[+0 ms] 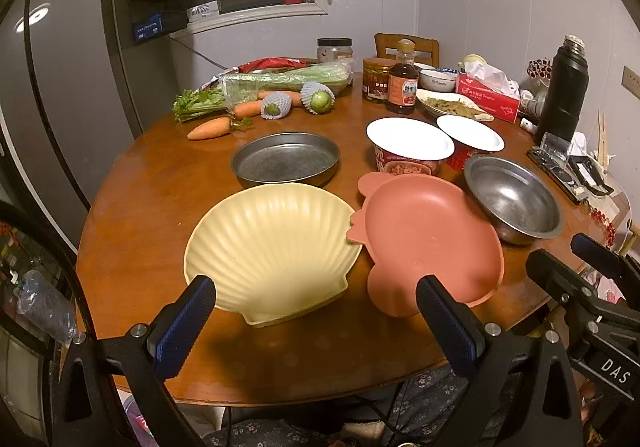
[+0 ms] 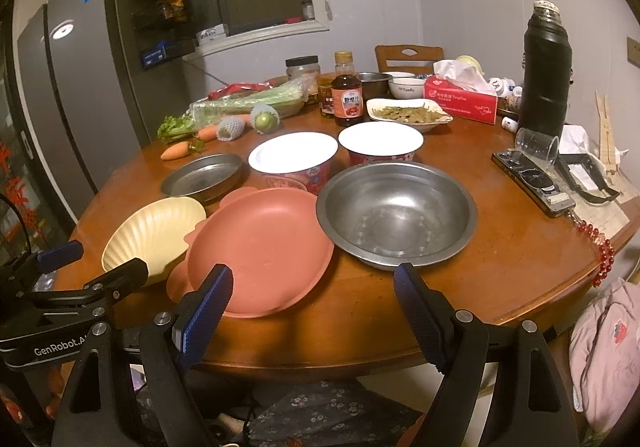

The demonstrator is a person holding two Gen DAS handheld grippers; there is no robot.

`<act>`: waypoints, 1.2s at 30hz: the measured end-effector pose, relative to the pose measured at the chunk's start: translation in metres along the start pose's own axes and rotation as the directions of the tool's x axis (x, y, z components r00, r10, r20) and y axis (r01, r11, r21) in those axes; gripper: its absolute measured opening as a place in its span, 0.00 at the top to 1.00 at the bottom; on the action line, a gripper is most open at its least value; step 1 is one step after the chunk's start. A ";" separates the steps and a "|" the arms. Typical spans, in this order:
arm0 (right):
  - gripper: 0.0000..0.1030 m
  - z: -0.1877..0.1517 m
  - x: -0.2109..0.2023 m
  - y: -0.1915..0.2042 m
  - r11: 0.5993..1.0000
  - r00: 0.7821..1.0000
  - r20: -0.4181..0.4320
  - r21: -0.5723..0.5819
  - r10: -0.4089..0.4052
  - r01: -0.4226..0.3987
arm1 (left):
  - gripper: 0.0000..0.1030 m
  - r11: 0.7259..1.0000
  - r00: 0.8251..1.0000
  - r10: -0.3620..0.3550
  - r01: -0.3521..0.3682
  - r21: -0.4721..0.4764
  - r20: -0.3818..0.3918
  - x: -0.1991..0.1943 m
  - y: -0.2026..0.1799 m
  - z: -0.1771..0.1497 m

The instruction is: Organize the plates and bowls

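Both tools spread, holding nothing: left tool (image 1: 314,307) hovers over counter (image 1: 280,359) near edge facing yellow shell plate (image 1: 272,247), right tool (image 2: 312,295) between pink plate (image 2: 260,247) and steel bowl (image 2: 396,211). Pink plate rim overlaps shell plate. Bare counter strip along near edge. Metal pan (image 1: 286,159) behind; noodle cups (image 2: 294,157) partly hidden.

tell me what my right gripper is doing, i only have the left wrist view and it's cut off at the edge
observer: the right gripper is open and empty, over the table's near edge, facing the pink plate and steel bowl.
operator: anything hiding behind the sauce bottle
observer: yes, a small metal pot stands behind the sauce bottle.
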State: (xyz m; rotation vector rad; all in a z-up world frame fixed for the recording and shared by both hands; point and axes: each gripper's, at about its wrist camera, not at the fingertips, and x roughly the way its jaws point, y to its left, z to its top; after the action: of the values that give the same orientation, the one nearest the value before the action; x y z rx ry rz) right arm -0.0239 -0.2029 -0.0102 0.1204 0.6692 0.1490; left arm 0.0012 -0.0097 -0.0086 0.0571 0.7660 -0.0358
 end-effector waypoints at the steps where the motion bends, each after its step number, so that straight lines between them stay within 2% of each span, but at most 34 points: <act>1: 0.19 0.000 0.000 0.000 1.000 1.000 -0.001 0.000 0.001 -0.001 | 0.02 1.000 1.000 0.001 -0.001 0.000 0.000 0.000 0.000 0.000; 23: 0.19 -0.002 -0.001 0.006 1.000 1.000 0.000 -0.005 0.018 -0.018 | 0.02 1.000 1.000 0.005 -0.005 -0.017 0.010 -0.004 0.005 0.001; 29: 0.19 -0.002 -0.004 0.018 0.998 0.999 -0.006 -0.017 0.052 -0.053 | 0.02 0.999 1.000 0.016 -0.015 -0.052 0.017 -0.008 0.024 0.001; 36: 0.19 -0.004 0.000 0.052 0.989 0.989 -0.048 -0.055 0.138 -0.141 | 0.02 0.992 0.999 0.044 -0.042 -0.121 0.010 -0.007 0.063 0.001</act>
State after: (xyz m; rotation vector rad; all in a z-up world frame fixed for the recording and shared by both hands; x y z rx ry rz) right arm -0.0319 -0.1519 -0.0050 0.1086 0.6997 0.3061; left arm 0.0004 0.0536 -0.0007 -0.0415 0.7526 0.0510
